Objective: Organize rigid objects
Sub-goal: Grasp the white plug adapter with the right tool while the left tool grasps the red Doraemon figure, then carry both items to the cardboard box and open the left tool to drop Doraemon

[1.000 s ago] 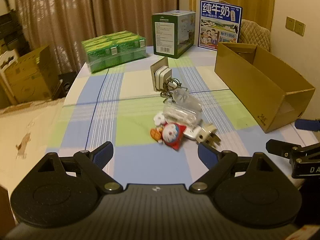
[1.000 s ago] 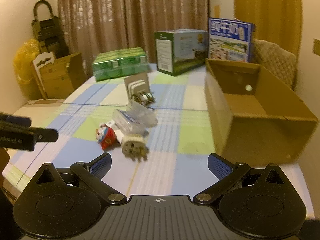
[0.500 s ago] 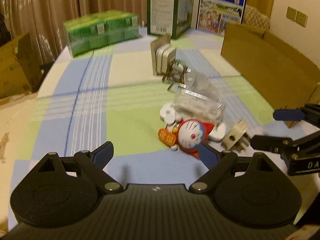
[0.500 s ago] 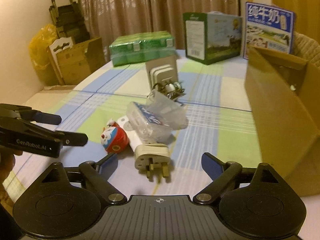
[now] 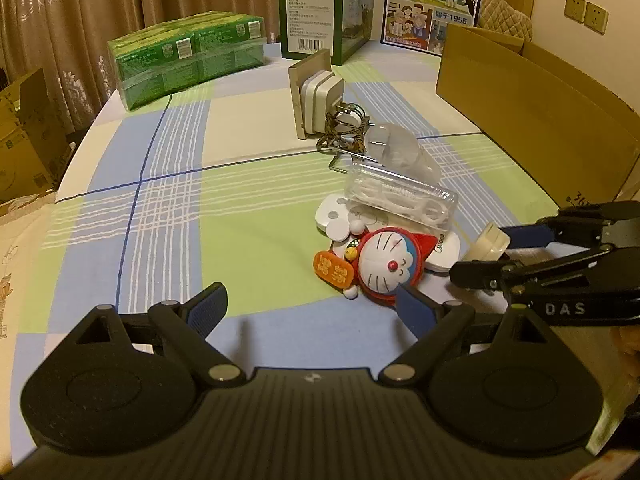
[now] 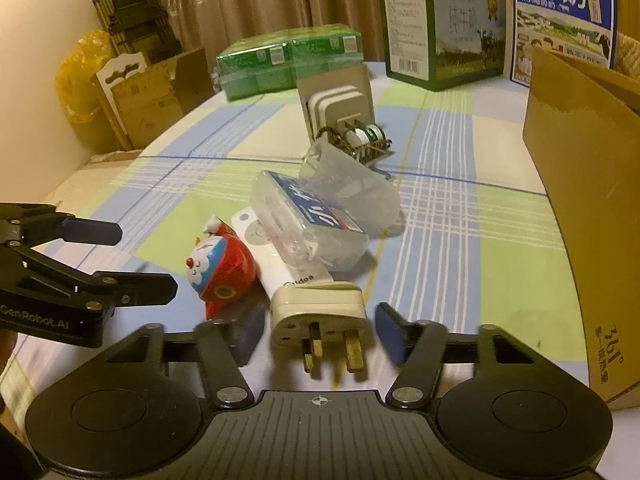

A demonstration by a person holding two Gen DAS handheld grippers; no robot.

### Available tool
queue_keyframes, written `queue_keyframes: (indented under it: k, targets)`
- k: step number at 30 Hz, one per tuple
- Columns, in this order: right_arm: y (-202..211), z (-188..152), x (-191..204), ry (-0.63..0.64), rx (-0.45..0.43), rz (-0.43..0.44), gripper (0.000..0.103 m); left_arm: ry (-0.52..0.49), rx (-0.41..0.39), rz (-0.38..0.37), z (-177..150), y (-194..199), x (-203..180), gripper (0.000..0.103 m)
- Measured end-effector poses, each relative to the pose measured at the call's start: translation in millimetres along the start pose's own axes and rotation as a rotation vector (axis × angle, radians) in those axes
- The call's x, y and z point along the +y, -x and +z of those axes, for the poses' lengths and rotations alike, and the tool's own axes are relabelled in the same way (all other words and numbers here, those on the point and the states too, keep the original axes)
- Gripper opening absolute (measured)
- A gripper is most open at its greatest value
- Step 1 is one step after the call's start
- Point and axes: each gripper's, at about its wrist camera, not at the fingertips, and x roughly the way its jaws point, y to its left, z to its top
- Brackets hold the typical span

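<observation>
Both grippers are spread wide. The right gripper (image 6: pixel 316 330) sits around the plug (image 6: pixel 318 312); the cat toy (image 5: pixel 386 266) lies at the left gripper's (image 5: pixel 312 306) one o'clock.

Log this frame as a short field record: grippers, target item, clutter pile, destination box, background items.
left gripper: open, hovering low before the Doraemon toy
right gripper: open, its fingers on either side of the beige plug, not closed on it
plug: lying on the tablecloth, prongs toward the right wrist camera
pile: toy, white remote, clear plastic case, clear bag
cardboard box: open, on the pile's right in both views
background: green carton pack, milk boxes
</observation>
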Motion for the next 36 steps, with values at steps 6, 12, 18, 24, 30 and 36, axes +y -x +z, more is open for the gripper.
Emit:
queue_keyframes:
  k: [6,12,18,24,30,36]
  targets:
    - [16,2,-3,-0.022,-0.021,-0.067,0.048,-0.001,-0.004,-0.041,6,-6,-5,0.089]
    - [26,0,-17,-0.063,-0.019,-0.104,0.048,-0.09,-0.007,-0.068,17,-19,-14,0.089]
    - [27,2,-15,-0.061,-0.023,-0.095,0.048,-0.152,0.021,-0.123,26,-39,-16,0.084]
    - [28,1,-18,-0.077,-0.022,-0.1,0.048,-0.132,0.061,-0.143,27,-53,-12,0.07]
    - [30,3,-16,-0.071,-0.031,-0.095,0.048,-0.134,0.067,-0.118,26,-50,-13,0.069]
    - [36,4,-12,-0.048,-0.055,-0.109,0.048,-0.109,0.045,-0.092,25,-37,-15,0.069]
